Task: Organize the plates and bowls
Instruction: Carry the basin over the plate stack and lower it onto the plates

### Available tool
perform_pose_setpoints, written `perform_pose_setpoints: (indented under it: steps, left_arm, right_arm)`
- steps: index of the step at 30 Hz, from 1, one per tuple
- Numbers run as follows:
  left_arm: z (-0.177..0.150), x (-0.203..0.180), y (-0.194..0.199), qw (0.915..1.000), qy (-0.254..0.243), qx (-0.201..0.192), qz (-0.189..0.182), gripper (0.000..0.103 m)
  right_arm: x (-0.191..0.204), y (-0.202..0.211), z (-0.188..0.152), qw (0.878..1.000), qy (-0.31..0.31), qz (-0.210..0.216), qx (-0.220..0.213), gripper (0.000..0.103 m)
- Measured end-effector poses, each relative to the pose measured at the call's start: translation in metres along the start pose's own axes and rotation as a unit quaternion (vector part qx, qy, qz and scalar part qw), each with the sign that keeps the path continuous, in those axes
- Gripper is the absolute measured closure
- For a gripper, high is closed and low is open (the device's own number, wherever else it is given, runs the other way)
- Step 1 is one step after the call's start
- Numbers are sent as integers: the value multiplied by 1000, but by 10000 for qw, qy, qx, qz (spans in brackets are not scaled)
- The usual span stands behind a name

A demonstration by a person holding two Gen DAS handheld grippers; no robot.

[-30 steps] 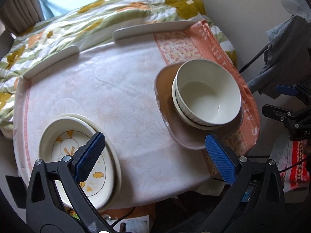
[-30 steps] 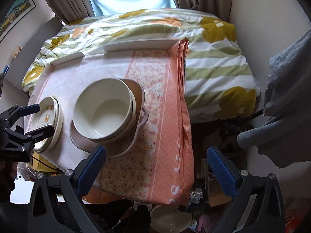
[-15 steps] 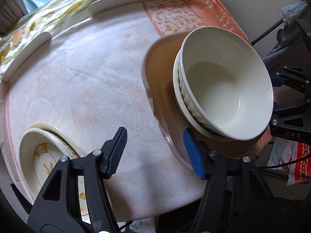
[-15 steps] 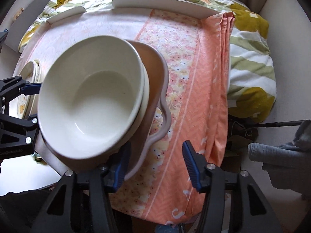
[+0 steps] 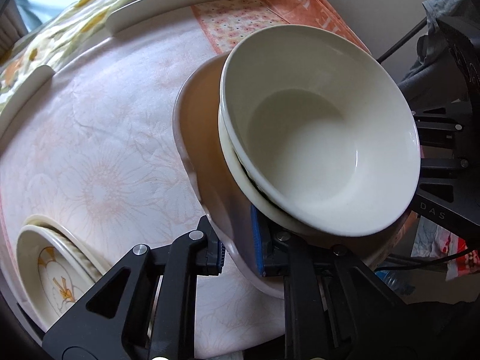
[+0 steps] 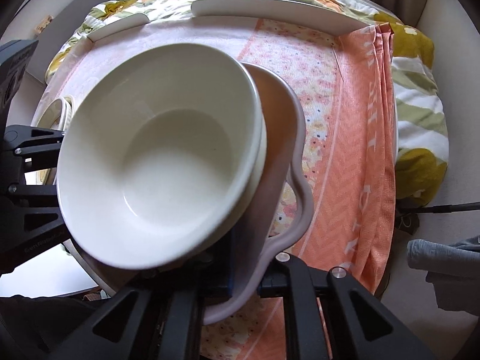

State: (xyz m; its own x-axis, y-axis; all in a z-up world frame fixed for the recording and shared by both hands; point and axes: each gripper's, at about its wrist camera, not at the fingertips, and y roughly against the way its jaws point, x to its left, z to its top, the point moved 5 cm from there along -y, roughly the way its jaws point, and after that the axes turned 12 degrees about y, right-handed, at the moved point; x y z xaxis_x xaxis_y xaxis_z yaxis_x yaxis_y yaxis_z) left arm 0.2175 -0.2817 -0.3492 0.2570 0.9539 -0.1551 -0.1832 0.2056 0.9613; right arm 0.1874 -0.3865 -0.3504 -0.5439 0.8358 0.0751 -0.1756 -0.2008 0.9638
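both grippers, wide apart a second ago, have closed on the tray (image 5: 198, 138): left gripper (image 5: 238, 250) pinches its near rim, right gripper (image 6: 246, 267) its opposite rim. nested bowls (image 5: 324, 138) sit on it; plates (image 5: 57, 267) rest aside. lift appears imminent.

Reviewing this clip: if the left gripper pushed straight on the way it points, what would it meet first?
Nothing new: the left gripper is already shut on the rim of the pink plate. Going further, it would probably press into the stacked white bowls sitting on that plate, though depth is unclear.
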Motion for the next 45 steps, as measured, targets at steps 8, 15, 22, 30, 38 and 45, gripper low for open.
perform_pose_setpoints:
  steps: [8,15,22,30,38,45]
  left_arm:
    - [6,-3,15,9994,-114,-310,128,90]
    - [7,7,58,9975,88,-659,260,90]
    - [-4,34,109,9936,428,-955,436,90]
    - [-41,100,163,9881,769,-1177,623,90]
    - [-78,175,175,9904,651,-1056,609,90]
    - [-108,220,149,9947,491,-746,505,90]
  right_arm:
    - [-4,9,6,9997,23,-206,-156,93]
    - [3,44,25,9981,243,-395,-418,93]
    - [34,75,50,9939,647,-485,-746,93]
    - [106,94,85,9883,1086,-394,-1000,93]
    - [182,73,109,9902,931,-342,-980,93]
    - [230,38,113,9946,572,-304,-808,93]
